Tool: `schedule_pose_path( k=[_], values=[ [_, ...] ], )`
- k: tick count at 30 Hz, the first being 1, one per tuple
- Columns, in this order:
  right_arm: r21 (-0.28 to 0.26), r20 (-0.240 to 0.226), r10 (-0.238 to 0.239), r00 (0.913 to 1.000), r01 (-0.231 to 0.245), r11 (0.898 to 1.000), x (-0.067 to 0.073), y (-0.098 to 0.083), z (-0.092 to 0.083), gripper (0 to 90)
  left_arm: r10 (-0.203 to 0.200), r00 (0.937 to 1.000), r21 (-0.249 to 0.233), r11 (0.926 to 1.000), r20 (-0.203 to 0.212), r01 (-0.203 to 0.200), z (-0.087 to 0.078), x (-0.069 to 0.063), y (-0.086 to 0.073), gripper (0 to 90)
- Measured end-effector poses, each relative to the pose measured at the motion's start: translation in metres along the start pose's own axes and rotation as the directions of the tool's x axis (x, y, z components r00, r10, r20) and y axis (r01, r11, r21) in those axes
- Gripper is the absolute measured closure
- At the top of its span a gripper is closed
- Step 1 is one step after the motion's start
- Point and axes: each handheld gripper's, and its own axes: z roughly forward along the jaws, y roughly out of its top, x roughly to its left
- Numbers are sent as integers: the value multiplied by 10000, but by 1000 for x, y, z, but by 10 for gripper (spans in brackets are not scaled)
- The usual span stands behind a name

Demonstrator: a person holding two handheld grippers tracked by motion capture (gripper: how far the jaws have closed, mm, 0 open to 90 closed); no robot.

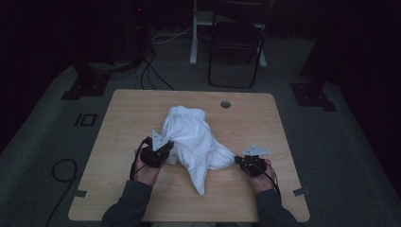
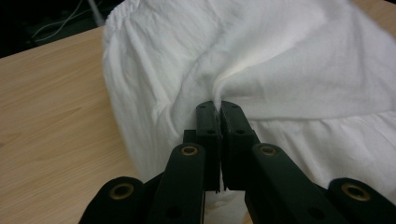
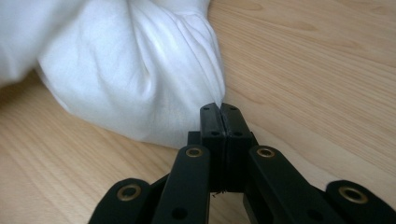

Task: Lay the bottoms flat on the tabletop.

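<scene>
Wooden table (image 1: 132, 113) — both claws pinch white garment (image 1: 194, 137).

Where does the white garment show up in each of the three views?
High view: the white garment lies mid-table between the left gripper and the right gripper.
Left gripper view: it spans the upper right, with a fold pinched in the jaws.
Right gripper view: upper left, its edge pinched.
Shared landmark: the wooden table.
</scene>
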Motion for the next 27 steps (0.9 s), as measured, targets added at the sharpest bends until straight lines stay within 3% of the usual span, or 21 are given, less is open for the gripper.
schedule_pose_path(
  k=[4,8,16,20,25,27],
  values=[
    [49,303,103,9995,-104,9999,-4,-1,-2,899,-273,9995,51,9996,-186,274,-2,12,-6,877],
    [-28,795,553,9953,-552,9985,-17,-5,-10,899,-603,9970,238,9978,-483,615,-2,27,-14,877],
    [-108,1596,1240,9794,-1238,9922,-40,-16,-24,899,-1148,9887,720,9899,-967,1220,2,51,-35,876],
    [-211,1633,1526,9747,-1512,9883,-47,-20,-29,898,-1468,9832,1004,9824,-1087,1578,3,61,-52,876],
    [-92,1749,1325,9756,-1330,9911,-44,-19,-27,896,-1460,9811,1398,9766,-1270,1635,4,64,-68,842],
    [-83,1726,1341,9758,-1347,9908,-44,-19,-27,894,-1572,9776,1398,9743,-1401,1767,0,66,-72,816]
  ],
)
